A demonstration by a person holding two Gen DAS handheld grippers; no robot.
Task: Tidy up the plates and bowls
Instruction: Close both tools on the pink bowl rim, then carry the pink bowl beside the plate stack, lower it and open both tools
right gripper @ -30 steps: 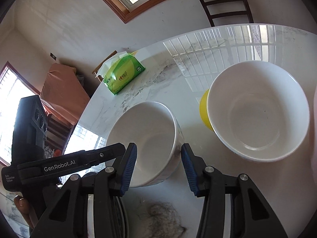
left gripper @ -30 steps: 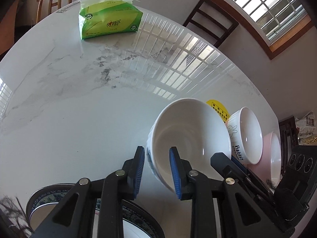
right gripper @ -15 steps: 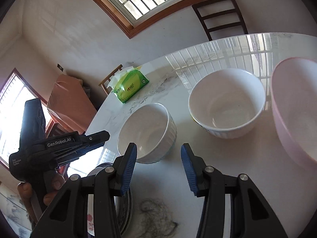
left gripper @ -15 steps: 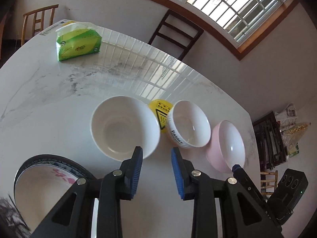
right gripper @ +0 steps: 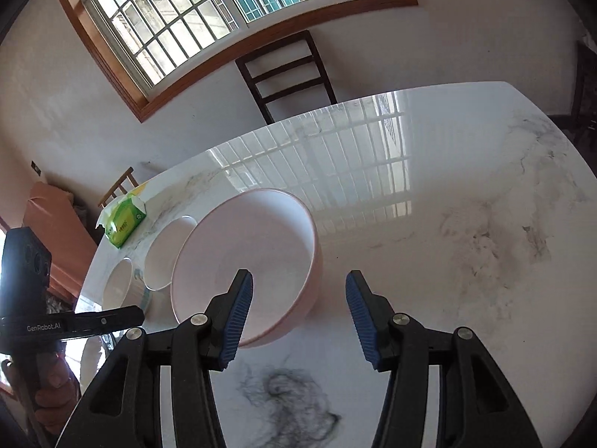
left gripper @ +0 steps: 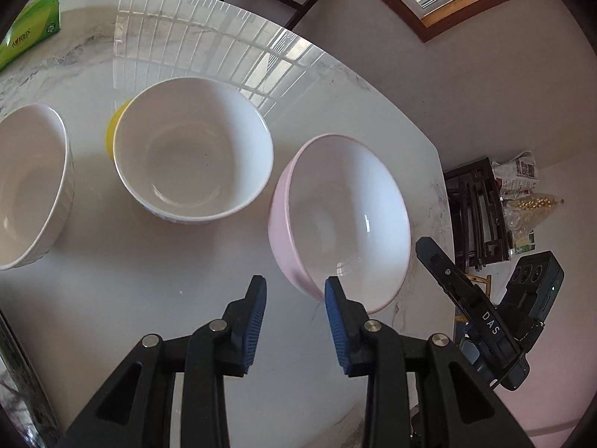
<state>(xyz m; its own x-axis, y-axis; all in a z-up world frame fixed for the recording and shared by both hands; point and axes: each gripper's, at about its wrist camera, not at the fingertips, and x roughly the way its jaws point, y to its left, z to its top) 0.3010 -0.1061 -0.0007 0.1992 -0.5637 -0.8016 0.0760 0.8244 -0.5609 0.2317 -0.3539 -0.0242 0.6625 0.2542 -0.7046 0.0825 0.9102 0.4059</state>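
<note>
Three bowls stand in a row on the marble table [left gripper: 112,298]: a ribbed white bowl [left gripper: 30,186], a plain white bowl [left gripper: 192,149] and a pink bowl [left gripper: 343,220]. My left gripper [left gripper: 294,291] hovers just in front of the pink bowl, open, with only tabletop between its blue pads. The pink bowl's near rim is beside its right finger. In the right wrist view the pink bowl [right gripper: 253,254] is closest. My right gripper [right gripper: 298,283] hangs over that bowl's right side with its jaws opening, and the pads touch nothing.
A green tissue pack [right gripper: 125,224] lies at the table's far left. A yellow disc [left gripper: 112,130] peeks out behind the plain white bowl. A dark chair [right gripper: 287,74] stands behind the table under the window. The table edge runs just right of the pink bowl. A hand [right gripper: 52,392] holds the left gripper.
Both grippers have swung right along the row, from the ribbed white bowl to the pink bowl. The right jaws have widened, the left ones slightly.
</note>
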